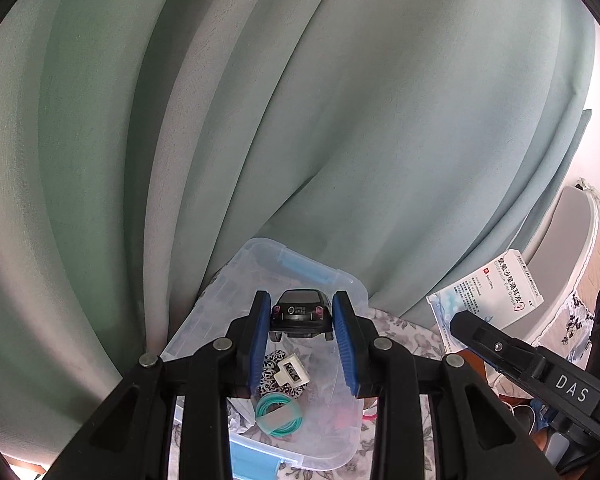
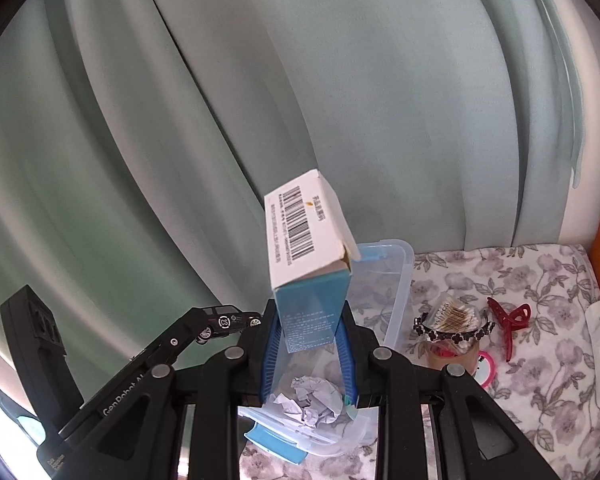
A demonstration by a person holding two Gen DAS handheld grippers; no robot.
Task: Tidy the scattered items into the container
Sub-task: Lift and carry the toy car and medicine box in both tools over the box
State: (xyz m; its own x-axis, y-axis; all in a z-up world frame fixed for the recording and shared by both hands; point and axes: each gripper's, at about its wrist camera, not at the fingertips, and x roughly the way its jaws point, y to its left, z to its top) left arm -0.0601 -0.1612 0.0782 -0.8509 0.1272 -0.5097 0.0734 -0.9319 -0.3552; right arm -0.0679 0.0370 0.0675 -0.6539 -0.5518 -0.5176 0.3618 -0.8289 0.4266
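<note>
Lettering reads "DAS" and "GenRobot" on the grippers. Left gripper (image 1: 300,312) clamps a black toy car (image 1: 300,314) marked "CS" above the clear container (image 1: 350,432); right gripper (image 2: 308,328) pinches a barcoded "Ear Drops" box (image 2: 306,248) beside it.

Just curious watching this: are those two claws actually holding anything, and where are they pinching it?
Yes. The left gripper pinches a black toy car by its sides, at the rear. The right gripper pinches a medicine box at its blue lower end.
</note>
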